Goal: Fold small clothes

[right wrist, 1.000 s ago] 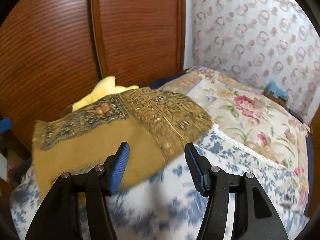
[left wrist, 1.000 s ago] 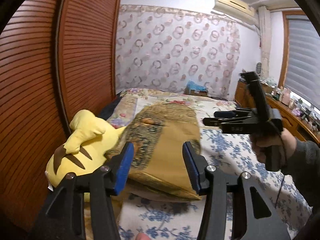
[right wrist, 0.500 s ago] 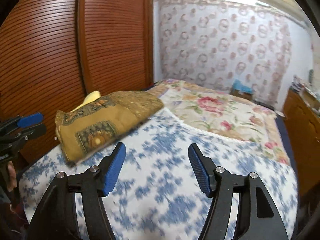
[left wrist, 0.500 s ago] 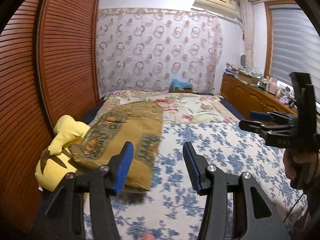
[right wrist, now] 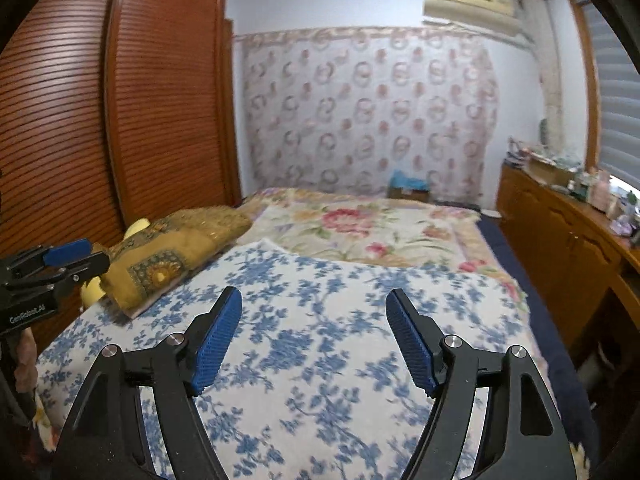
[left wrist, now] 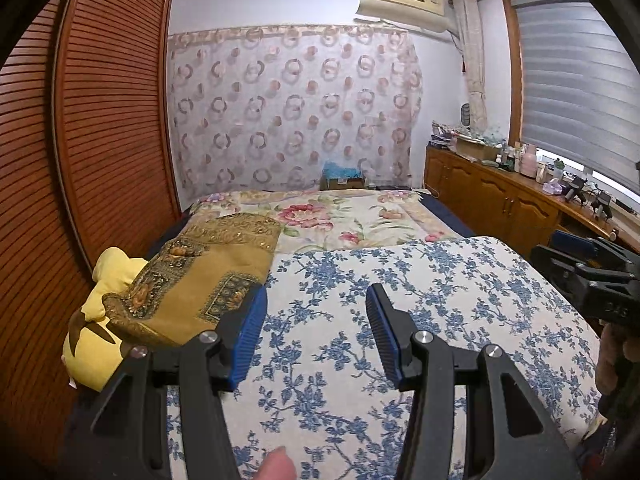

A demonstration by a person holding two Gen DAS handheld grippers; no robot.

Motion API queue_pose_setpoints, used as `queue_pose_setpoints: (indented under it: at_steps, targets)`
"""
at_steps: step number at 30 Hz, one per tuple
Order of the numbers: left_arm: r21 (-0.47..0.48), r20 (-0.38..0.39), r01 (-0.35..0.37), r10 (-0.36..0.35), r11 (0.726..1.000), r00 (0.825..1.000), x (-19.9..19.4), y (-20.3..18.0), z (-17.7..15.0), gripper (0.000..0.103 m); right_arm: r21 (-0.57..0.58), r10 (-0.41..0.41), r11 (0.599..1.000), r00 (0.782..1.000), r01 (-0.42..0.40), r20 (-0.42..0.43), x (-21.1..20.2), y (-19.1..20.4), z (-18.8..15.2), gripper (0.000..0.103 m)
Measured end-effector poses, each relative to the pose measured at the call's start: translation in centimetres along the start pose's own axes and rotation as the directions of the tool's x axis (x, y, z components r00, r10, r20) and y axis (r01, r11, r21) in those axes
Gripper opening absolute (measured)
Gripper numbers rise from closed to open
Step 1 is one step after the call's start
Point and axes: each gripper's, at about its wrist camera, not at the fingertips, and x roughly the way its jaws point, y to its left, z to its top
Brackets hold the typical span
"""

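A folded mustard-gold cloth with dark patterned borders [left wrist: 200,280] [right wrist: 176,252] lies at the left edge of the bed, partly over a yellow plush toy [left wrist: 100,320]. My left gripper [left wrist: 316,320] hovers open over the blue-flowered sheet [left wrist: 420,300], just right of the cloth, with nothing between its blue pads. My right gripper [right wrist: 314,328] hangs over the same sheet [right wrist: 320,300], further right; its jaws are opening and hold nothing. Each gripper shows at the edge of the other's view, the right gripper [left wrist: 588,268] and the left gripper [right wrist: 60,260].
A louvred wooden wardrobe [left wrist: 100,120] runs along the left of the bed. A pink-flowered quilt [left wrist: 340,216] covers the far half. A wooden sideboard [left wrist: 500,196] crowded with small items stands along the right under the window blind. A blue box [left wrist: 344,176] sits by the curtain.
Both grippers have drawn back and to the right, away from the folded cloth, which stays on the bed's left edge. The right gripper's jaws have spread wider.
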Motion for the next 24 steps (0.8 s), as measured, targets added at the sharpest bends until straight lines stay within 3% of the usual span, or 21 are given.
queue_pose_setpoints:
  at_steps: [8,24]
  targets:
    - [0.001,0.016,0.011,-0.011,1.000,1.000,-0.7,-1.3,0.0,0.051,0.046,-0.049,0.998,0.998,0.047,0.037,-2.5,-1.4,-0.5,0.077]
    - [-0.005,0.020,-0.004,0.004,1.000,1.000,-0.8,-1.3,-0.3,0.051,0.068,-0.059,0.996,0.997,0.055,0.043,-2.2,-1.6,-0.9,0.077]
